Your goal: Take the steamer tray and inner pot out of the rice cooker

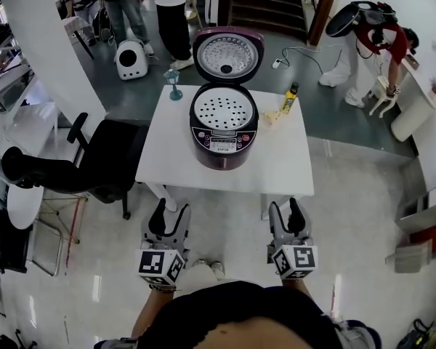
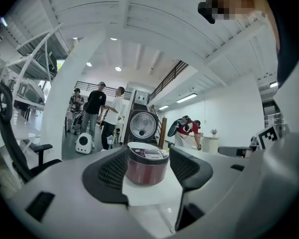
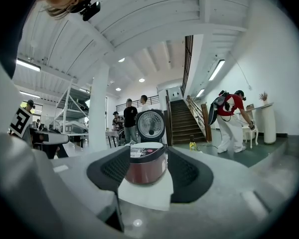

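White and square, the surface (image 1: 276, 167) stands on a pale glossy floor (image 1: 363, 195), with a dark staircase (image 1: 265, 2) behind it and a black office chair (image 1: 94, 158) at its left side. The rice cooker (image 1: 224, 137), dark red, sits near the middle of the surface with its control panel towards me. Its lid (image 1: 227, 53) is swung up and back. The steamer tray (image 1: 224, 110), white and full of holes, lies in the cooker's mouth. I cannot see the inner pot; it is probably under the tray. A yellow bottle (image 1: 289, 98) stands near the far right corner, apart from the cooker.

I hold my left gripper (image 1: 169, 217) and right gripper (image 1: 285, 213) side by side over the floor. Both stop short of the near edge of the surface and point level at the cooker. Both sets of jaws are released and grasp nothing. In each gripper view the cooker shows in the gap between the black pads, well beyond them.

A few people (image 1: 173, 13) stand at the back, and a person in a red top (image 1: 381, 42) bends over at the far right.
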Action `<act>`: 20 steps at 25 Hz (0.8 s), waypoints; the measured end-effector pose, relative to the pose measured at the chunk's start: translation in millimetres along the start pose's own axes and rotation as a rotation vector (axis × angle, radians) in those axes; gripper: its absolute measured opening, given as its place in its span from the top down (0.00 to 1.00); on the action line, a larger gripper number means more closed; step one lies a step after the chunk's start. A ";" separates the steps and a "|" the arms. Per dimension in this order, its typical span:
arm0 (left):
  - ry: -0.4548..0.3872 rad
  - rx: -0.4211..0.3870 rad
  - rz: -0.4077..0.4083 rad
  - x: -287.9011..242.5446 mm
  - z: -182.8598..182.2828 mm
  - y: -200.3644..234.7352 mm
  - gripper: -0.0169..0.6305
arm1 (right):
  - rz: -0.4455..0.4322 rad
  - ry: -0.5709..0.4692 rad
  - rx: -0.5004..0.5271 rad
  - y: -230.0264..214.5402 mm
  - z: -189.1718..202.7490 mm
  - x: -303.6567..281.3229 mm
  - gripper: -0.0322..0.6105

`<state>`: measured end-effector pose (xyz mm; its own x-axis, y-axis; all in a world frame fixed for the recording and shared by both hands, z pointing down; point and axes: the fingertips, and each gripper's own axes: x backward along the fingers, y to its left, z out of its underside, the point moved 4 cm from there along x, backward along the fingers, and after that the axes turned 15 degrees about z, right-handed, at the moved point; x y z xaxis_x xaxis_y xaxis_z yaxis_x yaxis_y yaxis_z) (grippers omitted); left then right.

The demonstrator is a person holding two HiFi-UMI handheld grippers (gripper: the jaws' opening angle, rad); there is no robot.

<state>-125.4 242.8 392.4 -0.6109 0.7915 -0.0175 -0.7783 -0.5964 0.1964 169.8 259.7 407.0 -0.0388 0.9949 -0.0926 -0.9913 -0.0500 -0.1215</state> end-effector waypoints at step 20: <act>0.050 -0.026 -0.016 -33.6 4.1 21.5 0.58 | 0.001 0.029 0.007 -12.0 9.3 -31.8 0.60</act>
<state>-121.0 204.0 401.3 -0.6045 0.7936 -0.0693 -0.7910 -0.5876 0.1704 181.8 229.4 420.6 -0.0361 0.9919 -0.1214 -0.9921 -0.0501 -0.1146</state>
